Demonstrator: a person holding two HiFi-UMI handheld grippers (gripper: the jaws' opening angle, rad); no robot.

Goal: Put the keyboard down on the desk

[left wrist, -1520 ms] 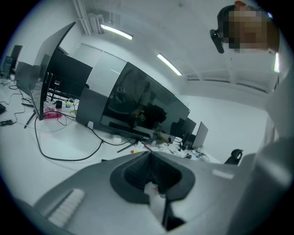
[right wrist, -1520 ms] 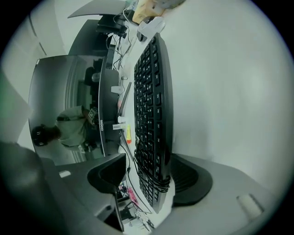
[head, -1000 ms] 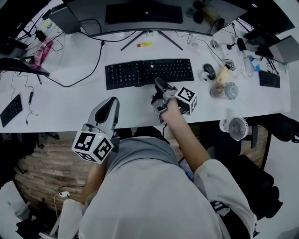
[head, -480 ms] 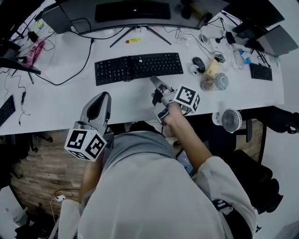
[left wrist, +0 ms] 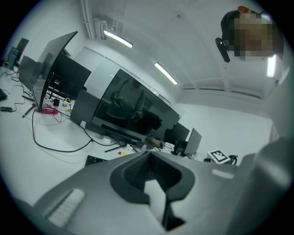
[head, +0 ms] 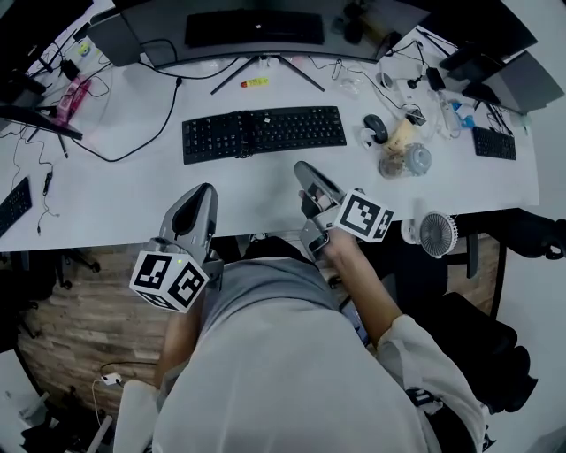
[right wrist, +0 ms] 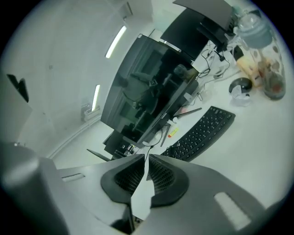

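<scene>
The black full-size keyboard (head: 263,133) lies flat on the white desk (head: 115,199). It is square to the near edge and just in front of the splayed feet of the wide curved dark monitor (head: 252,26). Neither gripper touches it.

The right gripper (head: 303,168) hangs over the bare strip of desk between the keyboard and the near edge. It is below the keyboard's right half and points towards it. Its jaws have just been closing and now stand all but together, with only a thin slit between the ribbed pads (right wrist: 163,176) and nothing in it. The left gripper (head: 205,190) is at the desk's near edge, below the keyboard's left half and well apart from it. Its jaws are drawn together, with nothing between them.

A black mouse (head: 376,128) sits just off the keyboard's right end, with a clear lidded jar (head: 405,159) near it, closer to the person. A small white fan (head: 433,234) is at the near edge on the right. A yellow and red marker (head: 255,82) lies between the monitor's feet, behind the keyboard. A black cable (head: 133,159) loops across the desk on the left (it curves near the keyboard's left end but stays clear of the keys). A smaller black keyboard (head: 493,143) lies far to the right among cords.
</scene>
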